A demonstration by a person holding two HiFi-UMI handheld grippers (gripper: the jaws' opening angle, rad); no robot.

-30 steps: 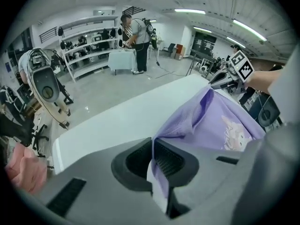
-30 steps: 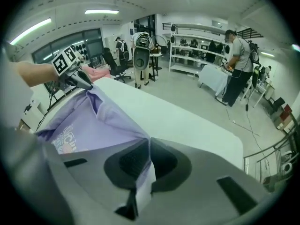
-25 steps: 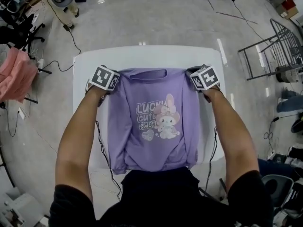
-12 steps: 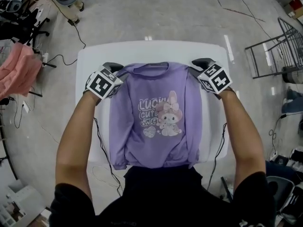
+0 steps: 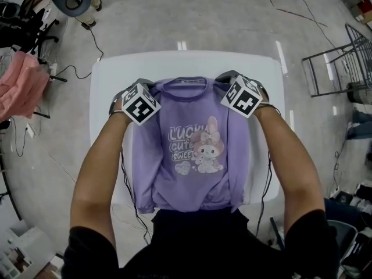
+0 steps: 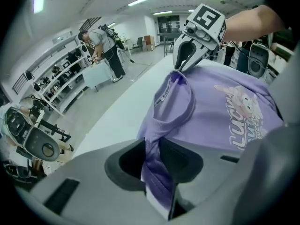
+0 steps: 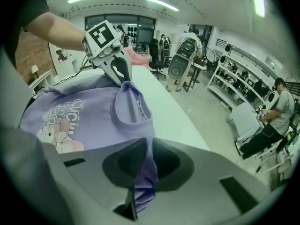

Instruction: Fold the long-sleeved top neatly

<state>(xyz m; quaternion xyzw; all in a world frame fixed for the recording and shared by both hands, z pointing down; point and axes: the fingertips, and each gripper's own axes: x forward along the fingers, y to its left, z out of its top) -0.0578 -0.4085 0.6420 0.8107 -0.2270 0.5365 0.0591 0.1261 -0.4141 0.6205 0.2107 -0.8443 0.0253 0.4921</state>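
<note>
My left tongs [image 6: 157, 172] and right tongs [image 7: 140, 172] just closing, pinching top [image 5: 192, 156] shoulders; I keep both level, collar taut.

i count two claws, left claw [image 5: 148, 87] and right claw [image 5: 224, 79], jaws just closing on one purple top [image 5: 192, 173]; one white table [image 5: 186, 63]; one pink cloth [image 5: 23, 86] at nine o'clock.

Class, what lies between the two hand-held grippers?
The top's neckline, shown in the head view. The left hand-held gripper and right hand-held gripper have just been closing, fabric between their jaws.
</note>
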